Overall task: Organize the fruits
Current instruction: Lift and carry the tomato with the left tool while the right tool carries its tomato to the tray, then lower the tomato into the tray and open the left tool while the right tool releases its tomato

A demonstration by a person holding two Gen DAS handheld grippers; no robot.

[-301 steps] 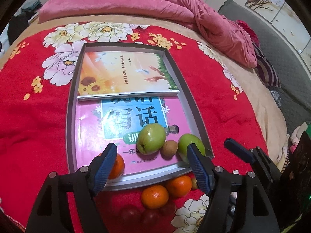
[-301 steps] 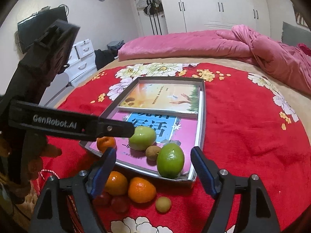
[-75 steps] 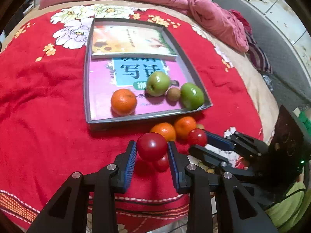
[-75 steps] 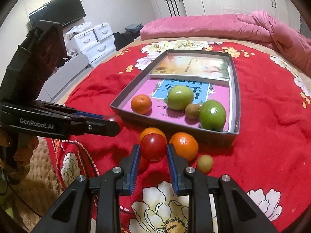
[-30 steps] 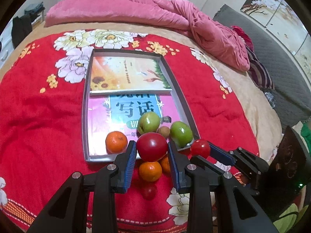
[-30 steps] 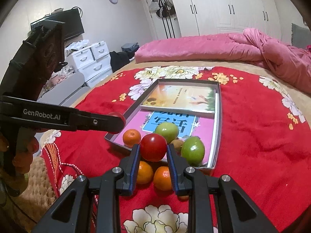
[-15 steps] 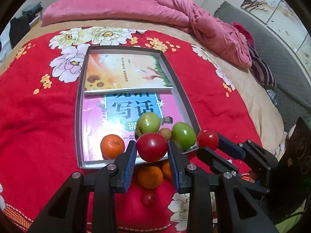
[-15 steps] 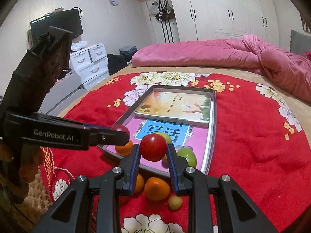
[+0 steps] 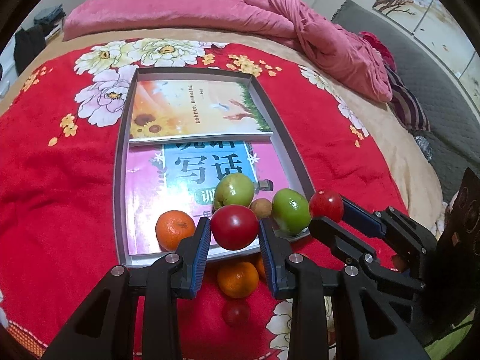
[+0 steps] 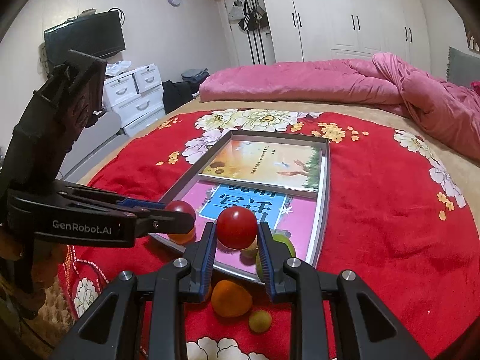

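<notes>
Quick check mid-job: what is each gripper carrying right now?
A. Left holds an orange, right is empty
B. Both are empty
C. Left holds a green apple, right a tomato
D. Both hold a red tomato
D: the left gripper pinches a red tomato between its blue pads, and the right gripper clamps another red tomato, both above the tray's near end.

red tomatoes (image 9: 234, 230): three
oranges (image 9: 175, 229): three
green apples (image 9: 234, 191): two
small brown fruits (image 9: 261, 207): two
books (image 9: 195, 111): two
tray (image 9: 119, 162): one
</notes>
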